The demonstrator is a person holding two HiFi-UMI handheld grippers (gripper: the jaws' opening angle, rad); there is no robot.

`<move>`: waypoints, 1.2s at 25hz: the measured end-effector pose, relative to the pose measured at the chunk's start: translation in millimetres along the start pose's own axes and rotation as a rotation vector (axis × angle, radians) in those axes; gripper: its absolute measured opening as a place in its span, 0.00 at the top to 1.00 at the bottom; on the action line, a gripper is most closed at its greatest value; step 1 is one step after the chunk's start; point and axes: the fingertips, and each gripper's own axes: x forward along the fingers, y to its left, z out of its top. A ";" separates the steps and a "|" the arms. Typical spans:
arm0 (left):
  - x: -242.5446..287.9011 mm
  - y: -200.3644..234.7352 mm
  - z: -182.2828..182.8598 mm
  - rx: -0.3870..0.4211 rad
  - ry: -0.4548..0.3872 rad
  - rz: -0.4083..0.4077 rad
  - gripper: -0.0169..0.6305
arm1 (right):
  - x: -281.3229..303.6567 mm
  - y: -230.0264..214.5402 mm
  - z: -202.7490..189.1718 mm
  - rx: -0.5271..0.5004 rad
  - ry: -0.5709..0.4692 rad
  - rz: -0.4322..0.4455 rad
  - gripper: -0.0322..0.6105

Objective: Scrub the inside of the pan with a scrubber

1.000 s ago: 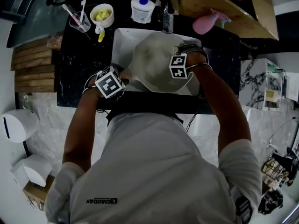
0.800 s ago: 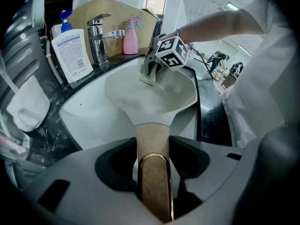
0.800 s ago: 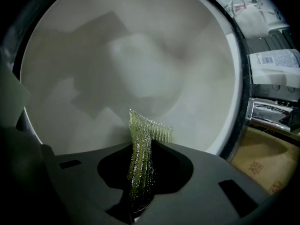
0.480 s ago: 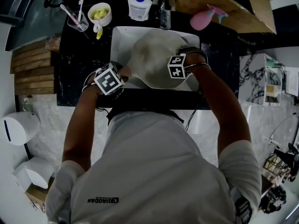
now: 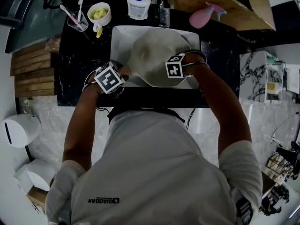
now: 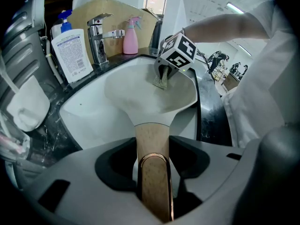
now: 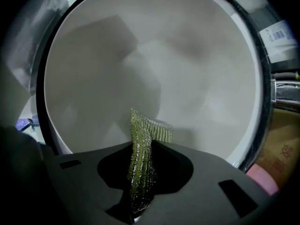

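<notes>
A pale cream pan (image 5: 152, 55) rests tilted in the white sink (image 5: 121, 36). Its wooden handle (image 6: 152, 158) runs straight back into my left gripper (image 6: 154, 172), which is shut on it at the sink's near left corner (image 5: 108, 78). My right gripper (image 5: 174, 65) hangs over the pan's right side, shut on a green mesh scrubber (image 7: 140, 168). The scrubber's free end (image 7: 152, 128) touches the pan's inner wall (image 7: 154, 64). In the left gripper view the scrubber (image 6: 161, 82) pokes down below the right gripper's marker cube (image 6: 177, 51).
A tap (image 6: 99, 36), a white soap bottle (image 5: 138, 6) and a pink spray bottle (image 5: 201, 18) stand behind the sink. A cup with toothbrushes (image 5: 77, 20) and a bowl of yellow bits (image 5: 100, 14) sit on the black counter (image 5: 79, 64) at back left.
The right gripper with the scrubber has slid a little left and toward the pan's near side. The left gripper holds the handle where it was.
</notes>
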 end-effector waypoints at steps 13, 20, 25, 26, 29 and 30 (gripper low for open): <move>1.1 0.1 0.7 0.003 -0.006 0.006 0.64 | -14.0 38.0 11.7 0.193 -0.057 0.228 0.82; 1.2 -0.5 0.4 0.006 -0.003 0.002 0.64 | -23.6 60.0 36.7 0.296 -0.155 0.389 0.82; 2.9 -0.1 -1.0 -0.001 -0.003 0.002 0.64 | -29.1 65.8 48.2 0.346 -0.220 0.464 0.82; 3.1 -0.1 -1.1 -0.001 -0.002 0.002 0.64 | -30.5 67.4 50.8 0.350 -0.233 0.476 0.82; 1.8 -0.1 -1.8 -0.001 0.007 0.003 0.64 | -37.0 73.2 61.9 0.364 -0.280 0.516 0.82; 2.0 0.3 -2.2 -0.002 0.008 0.004 0.64 | -39.5 75.2 66.1 0.371 -0.297 0.533 0.82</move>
